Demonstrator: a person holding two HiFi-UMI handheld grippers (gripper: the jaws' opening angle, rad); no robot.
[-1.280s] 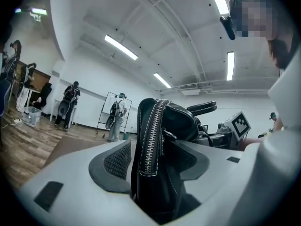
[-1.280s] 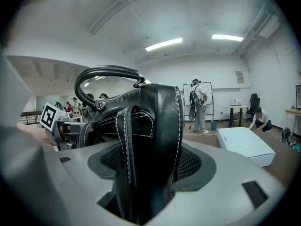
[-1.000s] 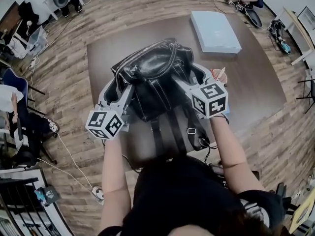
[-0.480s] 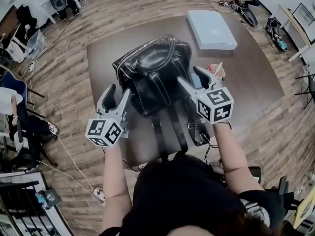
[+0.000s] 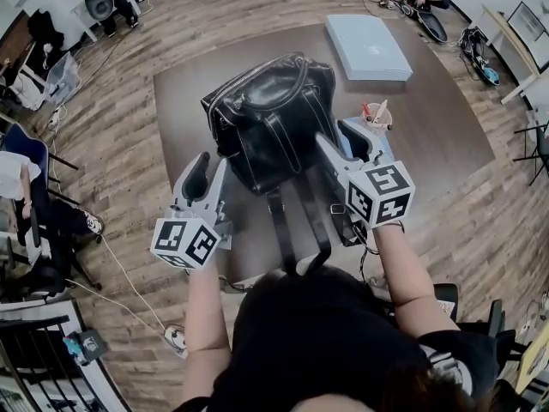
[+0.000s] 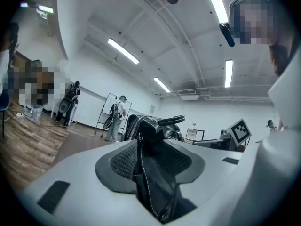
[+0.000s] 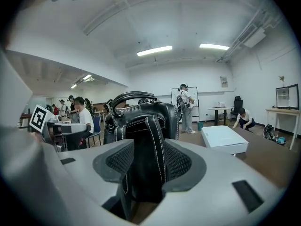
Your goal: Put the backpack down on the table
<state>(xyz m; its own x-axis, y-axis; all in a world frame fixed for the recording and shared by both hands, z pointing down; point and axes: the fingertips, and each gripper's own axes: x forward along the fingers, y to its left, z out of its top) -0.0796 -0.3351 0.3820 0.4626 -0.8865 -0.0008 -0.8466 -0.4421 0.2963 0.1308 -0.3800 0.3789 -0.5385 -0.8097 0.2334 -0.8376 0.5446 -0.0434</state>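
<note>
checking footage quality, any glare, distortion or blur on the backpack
Head view: fisheye bends the floor; light sheen on the sharp backpack. Left gripper view: dark corners, bright ceiling lights, mosaic patches over faces. Right gripper view: same dark corners, backpack crisp.

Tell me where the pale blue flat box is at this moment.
In the head view, the pale blue flat box lies on the far right part of the brown table, just beyond the black backpack.
</note>
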